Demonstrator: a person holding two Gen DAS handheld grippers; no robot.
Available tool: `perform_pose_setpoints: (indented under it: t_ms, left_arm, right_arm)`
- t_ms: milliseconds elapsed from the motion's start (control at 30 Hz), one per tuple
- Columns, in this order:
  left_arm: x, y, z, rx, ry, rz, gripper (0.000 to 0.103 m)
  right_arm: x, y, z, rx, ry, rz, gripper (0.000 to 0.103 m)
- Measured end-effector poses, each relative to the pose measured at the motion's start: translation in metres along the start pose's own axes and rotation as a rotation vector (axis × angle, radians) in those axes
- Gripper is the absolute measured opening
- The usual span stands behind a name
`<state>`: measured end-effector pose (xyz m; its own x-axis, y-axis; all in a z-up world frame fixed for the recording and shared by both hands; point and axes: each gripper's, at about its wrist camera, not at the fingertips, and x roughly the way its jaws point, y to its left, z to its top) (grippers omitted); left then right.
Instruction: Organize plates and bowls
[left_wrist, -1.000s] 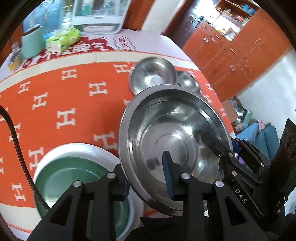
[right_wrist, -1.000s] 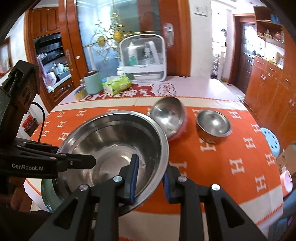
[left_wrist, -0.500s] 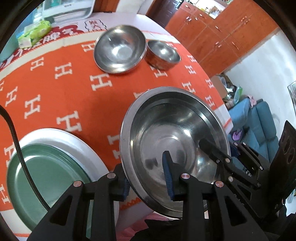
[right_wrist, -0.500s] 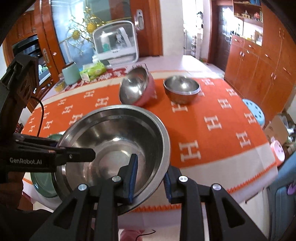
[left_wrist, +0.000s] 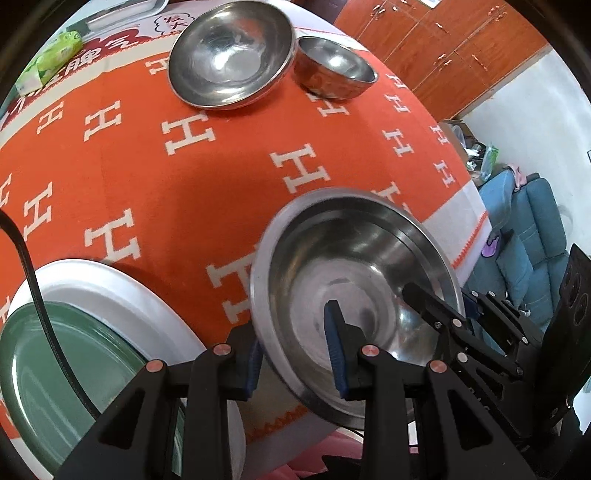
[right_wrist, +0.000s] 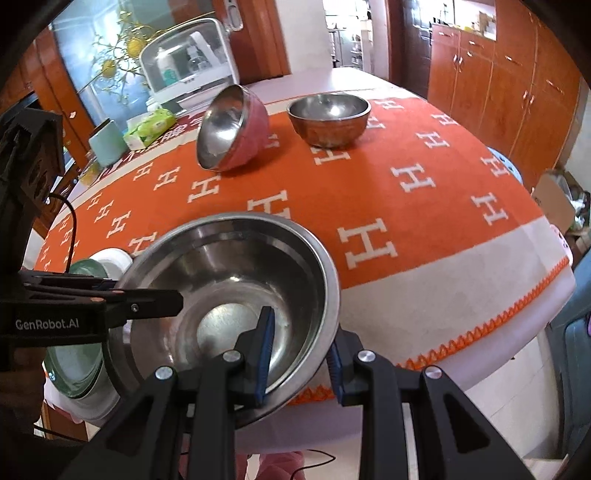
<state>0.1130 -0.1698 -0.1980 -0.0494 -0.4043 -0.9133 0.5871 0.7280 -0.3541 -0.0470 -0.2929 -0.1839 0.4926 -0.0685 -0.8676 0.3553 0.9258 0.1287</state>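
Above the near edge of the table, the large steel bowl (left_wrist: 354, 295) hangs between both tools — the left gripper (left_wrist: 295, 347) clamped on one side of its rim, the right gripper (right_wrist: 299, 350) on the opposite side. Judged from here, it should go down level with both grips even, so it doesn't tip. Beyond lie a green plate (left_wrist: 66, 373) on a white plate (left_wrist: 122, 284), a tilted medium bowl (right_wrist: 231, 127) and a small bowl (right_wrist: 328, 118), all on the orange cloth (right_wrist: 424, 206) — wooden cabinets (right_wrist: 491, 85) behind.

Glossy steel large bowl (left_wrist: 354, 280), woven orange cloth (left_wrist: 207, 177), smooth green plate (left_wrist: 66, 369), matt black plastic fingers (right_wrist: 258, 354).
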Motion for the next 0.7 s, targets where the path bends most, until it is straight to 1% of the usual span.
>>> perform_pose_setpoints:
  t_ms: [233, 333, 367, 400, 567, 700]
  left_arm:
    - [0.001, 0.007, 0.007, -0.02, -0.013, 0.008, 0.028]
    - [-0.005, 0.01, 0.009, -0.014, -0.029, 0.007, 0.028]
    - [-0.007, 0.012, 0.01, -0.013, -0.037, 0.006, 0.028]
    - [-0.009, 0.013, 0.01, -0.012, -0.043, 0.004, 0.028]
    - [-0.029, 0.023, 0.01, 0.0, -0.083, -0.008, 0.028]
    - [-0.048, 0.029, 0.011, -0.004, -0.108, -0.039, 0.029]
  right_arm:
    - [0.004, -0.001, 0.004, 0.026, 0.014, 0.009, 0.028]
    - [0.005, 0.0, 0.006, 0.033, 0.02, 0.01, 0.034]
    - [0.006, 0.001, 0.007, 0.037, 0.024, 0.004, 0.038]
    - [0.006, 0.002, 0.007, 0.039, 0.022, -0.004, 0.043]
    - [0.002, 0.004, 0.01, 0.056, 0.004, -0.074, 0.046]
    - [-0.009, 0.004, 0.012, 0.102, -0.02, -0.113, 0.049]
